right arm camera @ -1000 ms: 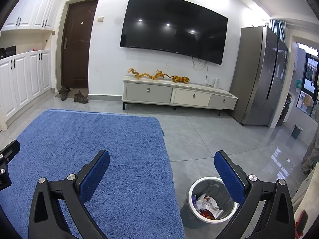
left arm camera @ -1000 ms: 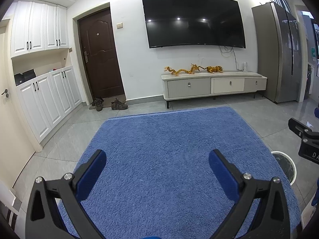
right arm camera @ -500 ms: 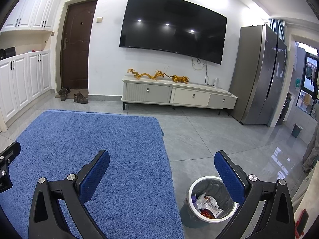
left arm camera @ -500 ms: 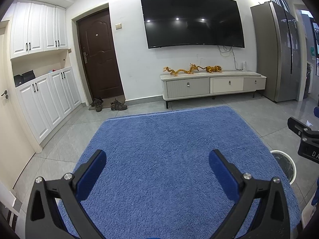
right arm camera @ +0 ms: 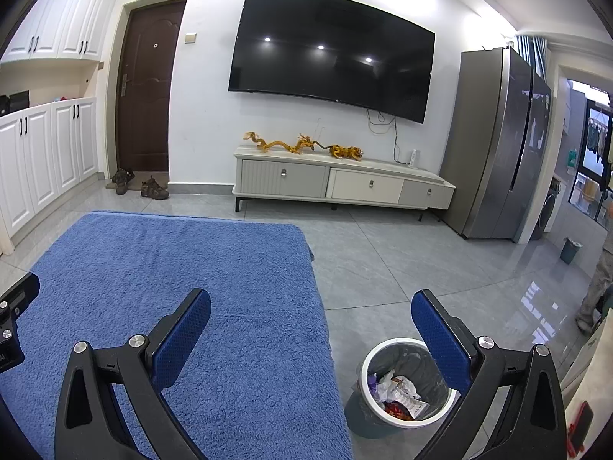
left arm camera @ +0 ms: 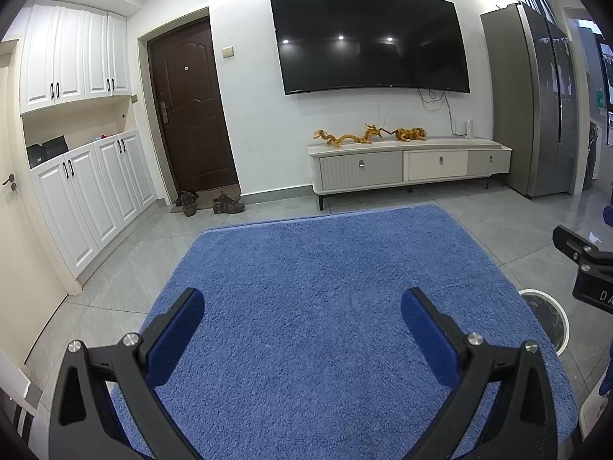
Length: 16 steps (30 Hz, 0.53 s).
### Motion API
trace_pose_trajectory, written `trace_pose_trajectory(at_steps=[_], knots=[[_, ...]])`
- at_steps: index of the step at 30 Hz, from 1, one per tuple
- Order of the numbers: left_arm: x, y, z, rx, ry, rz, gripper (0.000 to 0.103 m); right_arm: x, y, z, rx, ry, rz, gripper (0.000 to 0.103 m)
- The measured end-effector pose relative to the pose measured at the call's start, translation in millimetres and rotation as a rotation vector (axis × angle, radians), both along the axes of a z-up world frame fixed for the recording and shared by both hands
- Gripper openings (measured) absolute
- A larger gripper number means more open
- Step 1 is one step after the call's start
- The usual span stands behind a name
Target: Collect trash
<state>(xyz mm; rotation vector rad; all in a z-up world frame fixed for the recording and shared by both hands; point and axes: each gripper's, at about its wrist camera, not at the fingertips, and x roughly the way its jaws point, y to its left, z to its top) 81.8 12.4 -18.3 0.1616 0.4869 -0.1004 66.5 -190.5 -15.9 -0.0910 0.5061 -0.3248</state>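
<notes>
A round trash bin (right arm camera: 406,383) with a white rim and a grey liner stands on the grey tile floor just right of a blue rug (right arm camera: 172,287). Crumpled wrappers and paper (right arm camera: 398,389) lie inside it. My right gripper (right arm camera: 310,326) is open and empty, held above the rug's right edge and the bin. My left gripper (left arm camera: 302,322) is open and empty above the rug (left arm camera: 325,287). The bin's rim (left arm camera: 546,318) shows at the right in the left wrist view, under part of the right gripper (left arm camera: 586,268). No loose trash shows on the rug.
A low TV cabinet (right arm camera: 337,184) with golden dragon figures stands at the far wall under a wall TV (right arm camera: 329,53). A grey fridge (right arm camera: 498,145) is at the right, white cupboards (left arm camera: 88,191) at the left, shoes (left arm camera: 226,203) by the brown door. A small bin (right arm camera: 571,250) stands far right.
Both views have shifted very slightly; both grippers stay open and empty in about the same place.
</notes>
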Motion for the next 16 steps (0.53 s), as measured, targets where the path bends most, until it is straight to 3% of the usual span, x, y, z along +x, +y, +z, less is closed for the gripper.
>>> trace_pose_trajectory(at_steps=[16], knots=[[4.8,4.1,-0.4,-0.008,0.008,0.000,0.103,-2.1,0.9,-0.6,0.001,-0.004,-0.004,0.103]])
